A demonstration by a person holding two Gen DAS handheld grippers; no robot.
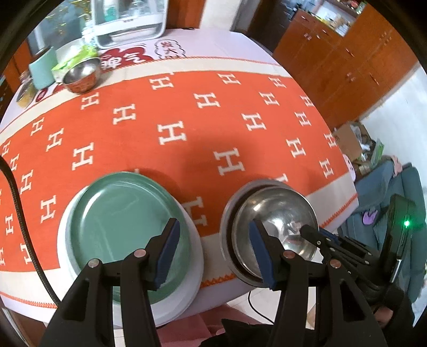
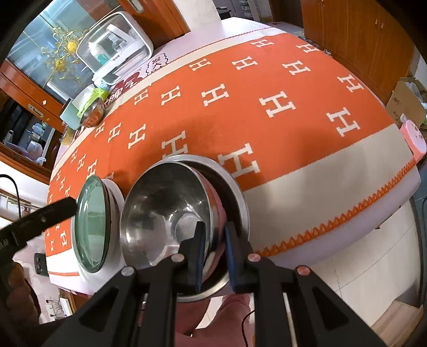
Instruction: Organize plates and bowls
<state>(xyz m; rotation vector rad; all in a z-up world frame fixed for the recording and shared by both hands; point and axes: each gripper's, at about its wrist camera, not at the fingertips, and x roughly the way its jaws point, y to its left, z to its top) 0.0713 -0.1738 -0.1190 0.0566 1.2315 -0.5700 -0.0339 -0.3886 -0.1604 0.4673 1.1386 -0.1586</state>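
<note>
The steel bowl (image 2: 170,213) sits nested in a second, wider steel bowl (image 2: 234,186) at the near edge of the table, and I have its right-hand wall pinched in my right gripper (image 2: 215,253): one blue pad inside the bowl, the other outside against the wall, in the gap between the two bowls. The jaws are nearly closed on that thin rim, and the upper bowl already sits tilted in the lower one.

Just to its left stands the green plate (image 1: 125,213), resting on top of a white plate (image 1: 192,288), also close to the table's edge. My left gripper (image 1: 213,251) hangs above the strip of cloth between plate and bowls, its jaws about half apart with nothing in them.

Beyond these lies the orange tablecloth (image 1: 186,106) with its white H pattern. At the far side I see a small patterned bowl (image 1: 82,76), a pale green cup (image 1: 42,66) and a white-framed box (image 1: 128,18).

What worries me is the grip: polished steel held by one wall only (a thin, curved surface for flat pads) could swivel or slide out as I lift, and the bowl would clatter back or roll off the near edge. The lower bowl might also cling and come up partway, then drop. Both stacks overhang the edge somewhat, I judge, so a careless nudge from my empty left gripper could tip the plates to the floor.
</note>
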